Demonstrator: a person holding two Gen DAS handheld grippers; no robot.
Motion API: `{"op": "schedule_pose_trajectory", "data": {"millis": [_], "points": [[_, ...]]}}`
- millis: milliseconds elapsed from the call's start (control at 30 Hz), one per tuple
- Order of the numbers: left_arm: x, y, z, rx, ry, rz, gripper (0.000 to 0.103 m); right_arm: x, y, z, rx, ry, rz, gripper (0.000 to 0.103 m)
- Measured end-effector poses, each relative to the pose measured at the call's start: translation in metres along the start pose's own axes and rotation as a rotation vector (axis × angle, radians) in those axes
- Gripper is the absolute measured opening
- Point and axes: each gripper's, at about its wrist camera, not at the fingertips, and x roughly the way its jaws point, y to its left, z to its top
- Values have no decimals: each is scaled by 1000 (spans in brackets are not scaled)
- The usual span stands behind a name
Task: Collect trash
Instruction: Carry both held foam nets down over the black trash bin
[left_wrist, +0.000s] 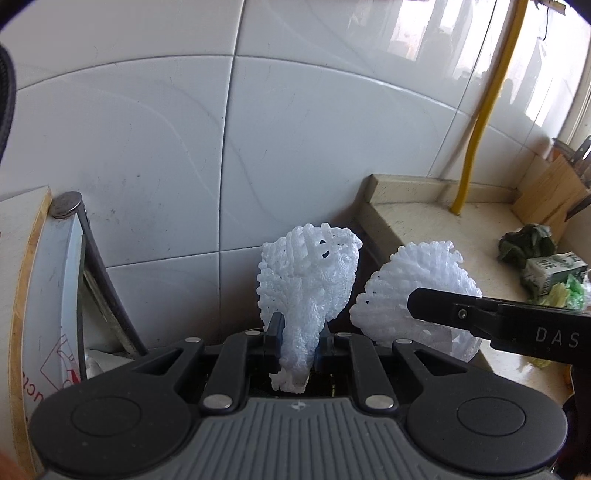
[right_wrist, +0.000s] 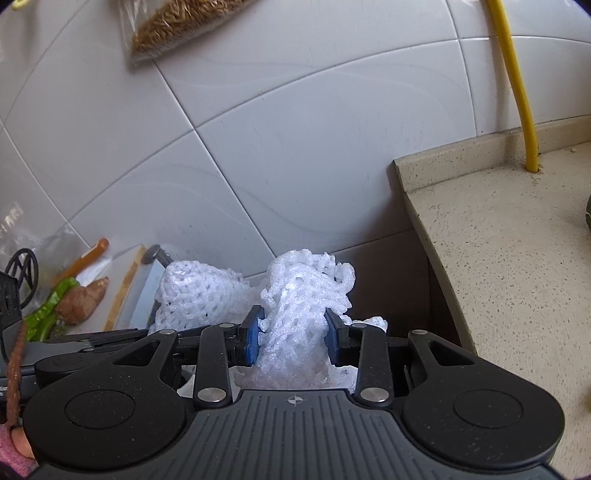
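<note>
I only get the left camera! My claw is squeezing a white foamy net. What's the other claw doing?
Observer: The right gripper is shut on its own foam net, pinched between blue pads.
Operator: Anything hanging on the wall?
Observer: Yes, a clear bag of brown grains at the top.
Operator: Any food on my left side?
Observer: A green pepper lies beside a brown root.

Two foam nets are showing: one (left_wrist: 306, 280) pinched in the left gripper (left_wrist: 297, 345), one (right_wrist: 303, 295) in the right gripper (right_wrist: 291, 336). One yellow pipe (left_wrist: 480, 122), one knife block (left_wrist: 554, 192), one carton (left_wrist: 554, 273) are standing by.
</note>
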Motion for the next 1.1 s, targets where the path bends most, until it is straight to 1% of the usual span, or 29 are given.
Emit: {"op": "schedule_pose_trajectory", "data": {"millis": [467,1100], "points": [[31,-5,2,-7,67,77,13,42,-7,3,-44,103,24,42],[81,6,3,-47,170,99,13,95,-23,1,-30,220,7,42]]}}
